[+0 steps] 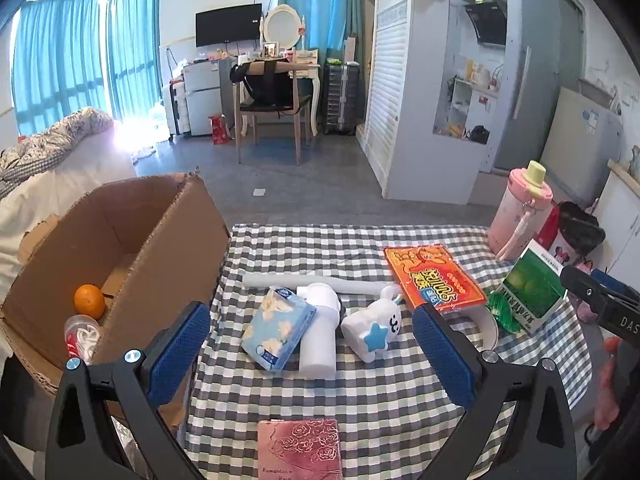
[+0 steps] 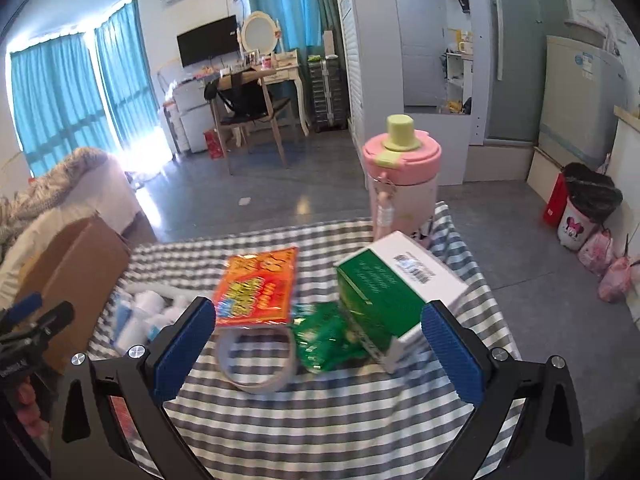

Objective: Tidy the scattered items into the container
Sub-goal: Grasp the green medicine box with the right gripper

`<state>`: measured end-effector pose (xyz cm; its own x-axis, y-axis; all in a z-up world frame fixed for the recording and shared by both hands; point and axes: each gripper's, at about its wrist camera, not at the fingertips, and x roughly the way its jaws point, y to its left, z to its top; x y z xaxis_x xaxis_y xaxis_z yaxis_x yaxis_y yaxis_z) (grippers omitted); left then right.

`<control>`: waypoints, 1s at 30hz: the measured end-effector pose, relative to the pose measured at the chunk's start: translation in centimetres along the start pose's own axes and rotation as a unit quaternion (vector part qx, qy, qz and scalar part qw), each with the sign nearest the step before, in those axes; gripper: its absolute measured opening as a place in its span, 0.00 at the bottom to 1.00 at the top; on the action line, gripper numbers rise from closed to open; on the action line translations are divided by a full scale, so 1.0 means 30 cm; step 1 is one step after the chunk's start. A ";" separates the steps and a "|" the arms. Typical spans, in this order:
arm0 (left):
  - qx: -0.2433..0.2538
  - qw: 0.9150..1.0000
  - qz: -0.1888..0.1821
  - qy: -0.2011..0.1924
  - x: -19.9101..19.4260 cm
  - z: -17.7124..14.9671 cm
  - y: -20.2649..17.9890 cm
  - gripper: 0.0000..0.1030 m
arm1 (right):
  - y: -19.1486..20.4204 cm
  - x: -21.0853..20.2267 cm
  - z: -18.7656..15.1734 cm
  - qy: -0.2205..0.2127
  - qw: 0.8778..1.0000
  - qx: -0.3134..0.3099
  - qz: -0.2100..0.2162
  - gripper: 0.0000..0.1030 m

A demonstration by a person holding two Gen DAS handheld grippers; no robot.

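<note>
A cardboard box (image 1: 132,240) stands at the table's left edge with an orange (image 1: 89,301) and a small clear bottle (image 1: 82,334) inside. My left gripper (image 1: 312,340) is open and empty above a blue tissue pack (image 1: 278,326), a white foam piece (image 1: 320,336) and a white star toy (image 1: 374,326). My right gripper (image 2: 320,344) is open and empty above a tape roll (image 2: 256,360), a green packet (image 2: 324,340) and a green-white box (image 2: 396,292). An orange packet (image 2: 258,286) lies behind them.
A pink bottle (image 2: 400,184) stands at the table's far right corner. A pink rose-patterned notebook (image 1: 300,450) lies at the near edge of the checked tablecloth (image 1: 400,400). A bed sits left of the box. Bins and bags (image 2: 580,220) stand on the floor at right.
</note>
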<state>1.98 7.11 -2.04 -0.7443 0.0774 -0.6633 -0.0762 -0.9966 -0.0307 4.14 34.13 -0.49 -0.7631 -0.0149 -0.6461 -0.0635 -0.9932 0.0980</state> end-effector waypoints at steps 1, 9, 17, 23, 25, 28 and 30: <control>0.001 1.000 -0.002 0.004 0.009 -0.005 -0.004 1.00 | -0.013 0.009 -0.003 0.001 1.000 -0.011 -0.010 1.00; 0.017 0.999 -0.008 0.042 0.092 -0.048 -0.050 1.00 | -0.075 0.191 -0.005 0.049 0.984 -0.165 -0.042 1.00; 0.029 0.997 -0.001 0.076 0.170 -0.063 -0.089 1.00 | -0.107 0.325 -0.016 0.064 0.972 -0.214 -0.076 1.00; 0.038 0.995 0.005 0.089 0.210 -0.062 -0.105 1.00 | -0.153 0.324 0.001 0.049 0.978 -0.184 -0.081 1.00; 0.040 0.995 0.004 0.093 0.222 -0.063 -0.111 1.00 | -0.181 0.300 0.024 0.037 0.981 -0.170 -0.081 1.00; 0.044 0.994 0.001 0.099 0.235 -0.065 -0.121 1.00 | -0.211 0.296 0.041 0.037 0.983 -0.167 -0.068 1.00; 0.047 0.994 -0.001 0.101 0.241 -0.066 -0.128 1.00 | -0.219 0.300 0.043 0.046 0.985 -0.159 -0.044 1.00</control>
<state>-1.79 11.44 -8.18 -0.5958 0.0635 -0.8006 -0.1464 -0.9888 0.0306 -3.14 40.67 -5.98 -0.7011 0.0768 -0.7089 0.0892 -0.9769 -0.1940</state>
